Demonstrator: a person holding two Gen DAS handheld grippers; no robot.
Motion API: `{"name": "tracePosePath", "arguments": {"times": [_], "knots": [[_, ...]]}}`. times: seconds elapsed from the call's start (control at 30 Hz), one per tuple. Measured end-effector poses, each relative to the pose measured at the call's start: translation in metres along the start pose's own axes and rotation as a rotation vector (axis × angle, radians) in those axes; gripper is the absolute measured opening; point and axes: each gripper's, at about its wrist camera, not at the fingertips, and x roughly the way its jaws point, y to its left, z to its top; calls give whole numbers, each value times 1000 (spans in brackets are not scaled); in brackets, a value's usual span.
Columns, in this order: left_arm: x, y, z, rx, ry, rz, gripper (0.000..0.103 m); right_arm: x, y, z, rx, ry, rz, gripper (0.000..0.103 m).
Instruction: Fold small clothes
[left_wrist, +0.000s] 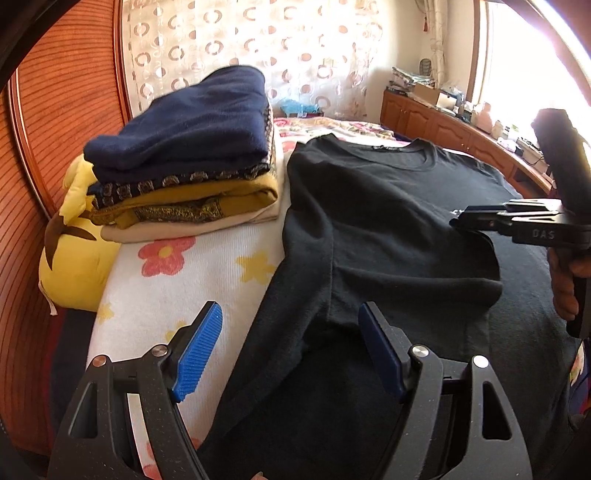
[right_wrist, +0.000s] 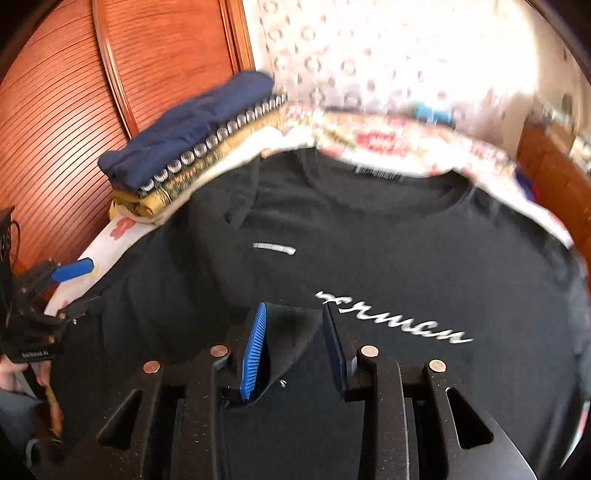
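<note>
Lying flat on a flower-print bed (left_wrist: 177, 280), a black T-shirt (left_wrist: 388, 229) spreads beside folded clothes (left_wrist: 184, 162) near a wooden headboard (left_wrist: 66, 110); left tongs (left_wrist: 288, 350) gape, right tongs (right_wrist: 295, 347) stand released over its sleeve.

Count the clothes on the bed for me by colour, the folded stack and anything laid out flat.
Black: 1, the black T-shirt spread flat
Navy: 1, the navy garment on top of the stack
Navy patterned: 1, the patterned layer under it
Mustard yellow: 1, the mustard garment
Cream: 1, the cream garment at the bottom
Total: 5, if each stacked layer is one garment
</note>
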Motion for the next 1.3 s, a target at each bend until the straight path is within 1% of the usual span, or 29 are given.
{"name": "tracePosePath", "arguments": {"times": [0.07,0.1,0.17,0.2,0.23,0.27,0.33,0.37,0.43,0.47,0.5,0.53,0.57,0.67,0.7,0.77,0.83,0.9,1.0,1.07,1.2,1.3], "knots": [[2,1,0,-3,11,-2,77,13,-2,3,13,33,-1,33],[3,1,0,-3,12,-2,77,13,0,3,10,20,-11,33],[5,1,0,-4,22,-3,77,15,2,4,5,29,-21,33],[6,1,-1,-7,26,-5,77,16,4,5,0,32,-15,29],[6,2,-1,-10,27,-6,77,14,5,4,-13,28,-3,14],[6,3,-1,-15,28,-10,77,12,8,5,-36,21,19,8],[7,5,-1,-28,33,-14,77,6,14,7,-83,-27,30,5],[8,6,0,-34,36,-17,77,-3,19,10,-112,-80,41,4],[8,7,-1,-36,38,-14,77,-29,20,12,-130,-191,80,4],[7,7,-1,-35,38,-15,77,-43,18,11,-130,-235,77,4],[7,6,-1,-33,39,-14,77,-52,16,9,-129,-250,22,4],[7,6,-2,-31,37,-13,77,-55,11,5,-118,-238,-40,4],[7,5,-2,-28,36,-14,77,-55,2,-2,-94,-205,-77,4],[7,5,-2,-27,38,-12,77,-41,-23,-21,-23,-118,-147,4],[7,5,-2,-28,38,-11,77,-36,-32,-27,0,-90,-142,4],[7,6,-2,-30,37,-10,77,-27,-41,-28,25,-44,-108,8],[7,5,-2,-29,37,-9,77,-25,-45,-22,26,-53,-119,13],[7,6,-2,-30,37,-9,77,-24,-43,-12,9,-90,-84,14],[7,6,-2,-31,36,-8,77,-14,-41,10,-23,-116,-37,15],[7,6,-2,-30,37,-9,77,-7,-42,17,-53,-113,1,15],[7,6,-3,-34,39,-13,77,30,-33,41,-103,-75,67,24],[7,7,-3,-39,38,-17,77,57,-25,59,-118,-47,105,26]]}}
